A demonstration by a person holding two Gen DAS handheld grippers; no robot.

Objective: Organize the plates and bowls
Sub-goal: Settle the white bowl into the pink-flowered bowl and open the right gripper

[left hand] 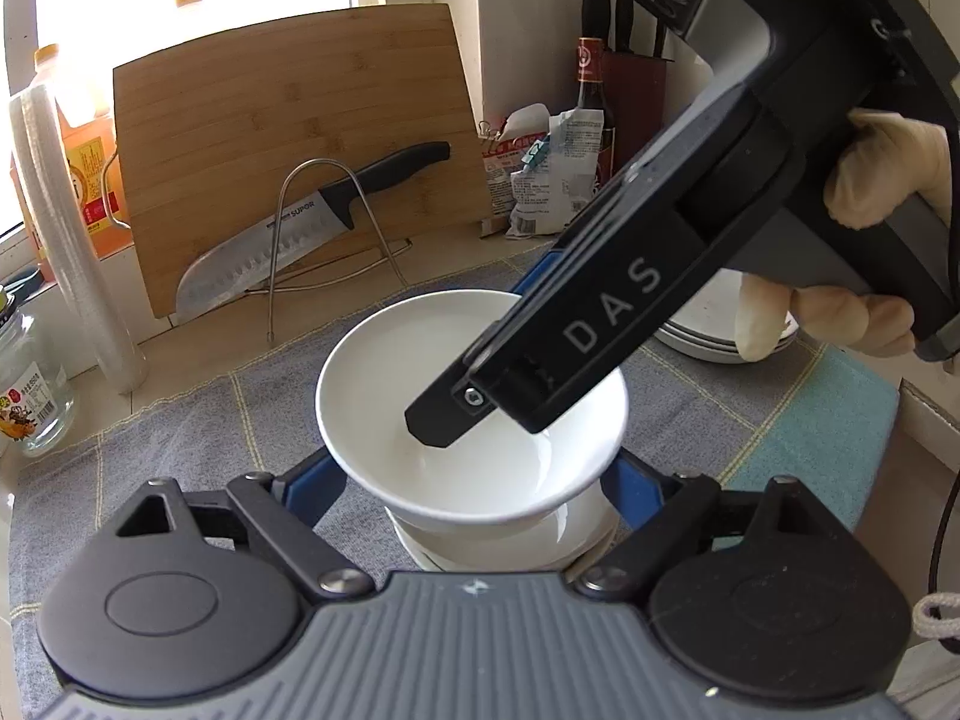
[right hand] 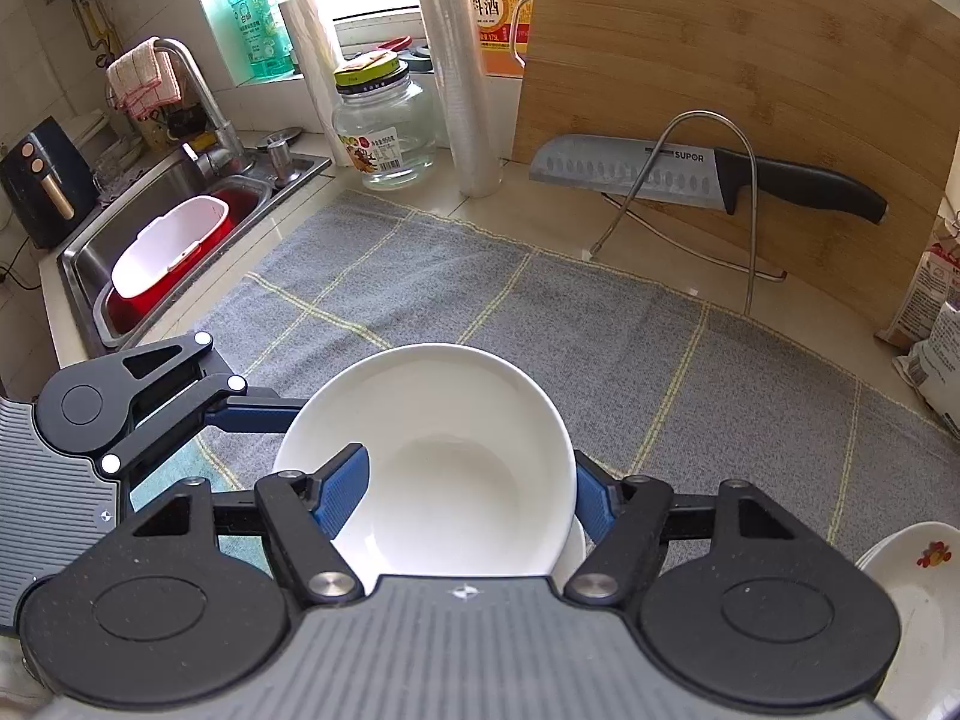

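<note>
A white bowl (left hand: pixel 420 420) sits tilted on top of another white bowl (left hand: pixel 510 546) on the grey cloth (left hand: pixel 180 438). My left gripper (left hand: pixel 474 480) is open, its blue fingers either side of the lower bowl. My right gripper (right hand: pixel 468 492) straddles the top bowl's (right hand: pixel 450 450) rim, one blue finger (right hand: pixel 342 492) inside and the other finger (right hand: pixel 591 504) outside; whether it pinches the rim I cannot tell. In the left wrist view the right gripper's black finger (left hand: pixel 444 420) reaches down into the bowl. The lower bowl's edge (right hand: pixel 573 546) peeks out beneath.
A stack of white plates (left hand: pixel 708 324) lies at the right, also seen in the right wrist view (right hand: pixel 918 594). A bamboo board (right hand: pixel 750 90) with a knife (right hand: pixel 690 177) on a wire stand is at the back. A jar (right hand: pixel 387 126), roll (right hand: pixel 462 78) and sink (right hand: pixel 168 228) are to the left.
</note>
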